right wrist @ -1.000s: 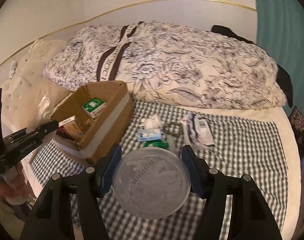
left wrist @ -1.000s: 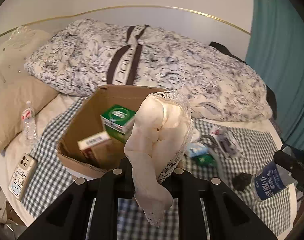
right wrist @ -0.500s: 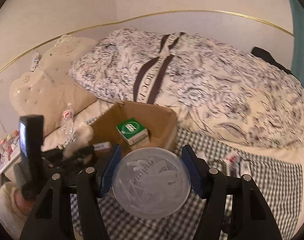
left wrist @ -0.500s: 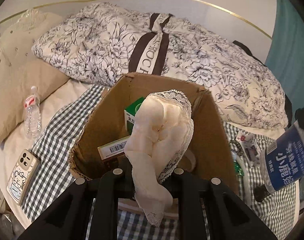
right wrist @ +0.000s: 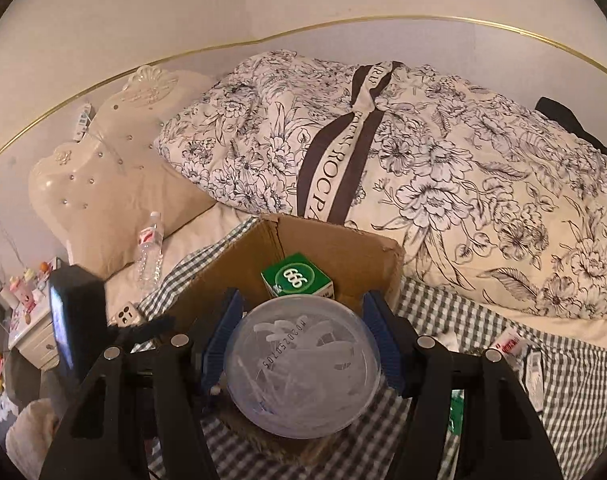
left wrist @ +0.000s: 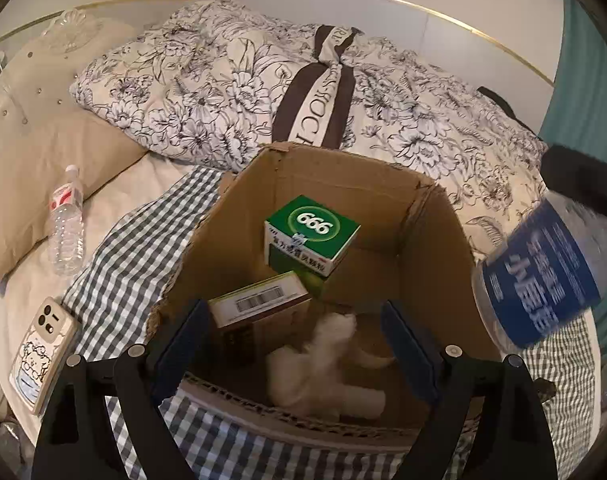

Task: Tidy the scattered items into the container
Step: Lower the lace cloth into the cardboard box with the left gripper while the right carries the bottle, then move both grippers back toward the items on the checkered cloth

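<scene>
An open cardboard box (left wrist: 431, 236) stands on the checked blanket; it also shows in the right wrist view (right wrist: 343, 248). My left gripper (left wrist: 295, 332) is open and empty above the box's near side. A cream lace cloth (left wrist: 319, 364) lies inside the box below it, beside a green box marked 999 (left wrist: 315, 232) and a barcoded carton (left wrist: 259, 304). My right gripper (right wrist: 303, 348) is shut on a clear water bottle (right wrist: 301, 364), seen from its base, near the box. In the left wrist view the bottle's blue label (left wrist: 543, 276) hangs at the box's right edge.
A second water bottle (left wrist: 65, 228) and a phone in a cartoon case (left wrist: 39, 356) lie on the bed left of the box. A floral duvet (left wrist: 223, 92) is piled behind. Small packets (right wrist: 515, 350) lie on the blanket at the right. A nightstand (right wrist: 27, 320) stands left.
My left gripper opened and the lace cloth dropped into the box. My right gripper carried the bottle left toward the box.
</scene>
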Demonstrator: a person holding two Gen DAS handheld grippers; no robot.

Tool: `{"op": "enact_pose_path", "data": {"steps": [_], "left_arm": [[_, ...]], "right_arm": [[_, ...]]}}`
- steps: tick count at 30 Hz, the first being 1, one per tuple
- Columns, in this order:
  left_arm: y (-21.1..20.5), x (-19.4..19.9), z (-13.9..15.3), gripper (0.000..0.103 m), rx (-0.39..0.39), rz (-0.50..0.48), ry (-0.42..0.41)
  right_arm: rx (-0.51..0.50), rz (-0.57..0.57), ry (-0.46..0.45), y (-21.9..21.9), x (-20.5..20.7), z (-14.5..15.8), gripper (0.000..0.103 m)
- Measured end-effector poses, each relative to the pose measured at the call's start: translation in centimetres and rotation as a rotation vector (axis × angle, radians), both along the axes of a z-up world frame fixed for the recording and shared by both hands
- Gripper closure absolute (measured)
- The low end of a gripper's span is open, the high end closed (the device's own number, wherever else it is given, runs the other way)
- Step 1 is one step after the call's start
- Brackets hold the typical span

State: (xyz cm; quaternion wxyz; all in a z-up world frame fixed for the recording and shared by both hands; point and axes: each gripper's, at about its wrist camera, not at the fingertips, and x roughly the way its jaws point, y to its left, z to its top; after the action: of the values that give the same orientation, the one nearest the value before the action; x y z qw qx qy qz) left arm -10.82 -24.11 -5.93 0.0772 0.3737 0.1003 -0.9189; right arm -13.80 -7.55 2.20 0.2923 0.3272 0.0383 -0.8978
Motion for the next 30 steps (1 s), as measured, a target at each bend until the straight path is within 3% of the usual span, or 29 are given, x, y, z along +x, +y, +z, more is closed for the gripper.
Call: {"op": "enact_pose_path", "data": {"steps": [12,15,26,30], "left_arm": [[-1.2,0.7,-0.6,0.012,0.015,0.014,-0.003],[-1.2,0.9,-0.5,0.010,0.020,0.008,0.003],[0.4,2.6,0.2,0.010,0.006,0.006,-0.007],[2.1,4.0,1.2,0.002,0.009,0.003,0.015]], "right_arm": [[0.002,-0.013,-0.024,-2.4,-1.9,-1.4,0.040],[-0.025,-0.037,-0.039,-2.0,-2.2,-1.5,0.032],[-0.047,-0.074,-0.021,0.5,-0.7,-0.4,0.027],[-0.043,-0.126,-0.008,3.9,0.4,-0.2,0.013]]}}
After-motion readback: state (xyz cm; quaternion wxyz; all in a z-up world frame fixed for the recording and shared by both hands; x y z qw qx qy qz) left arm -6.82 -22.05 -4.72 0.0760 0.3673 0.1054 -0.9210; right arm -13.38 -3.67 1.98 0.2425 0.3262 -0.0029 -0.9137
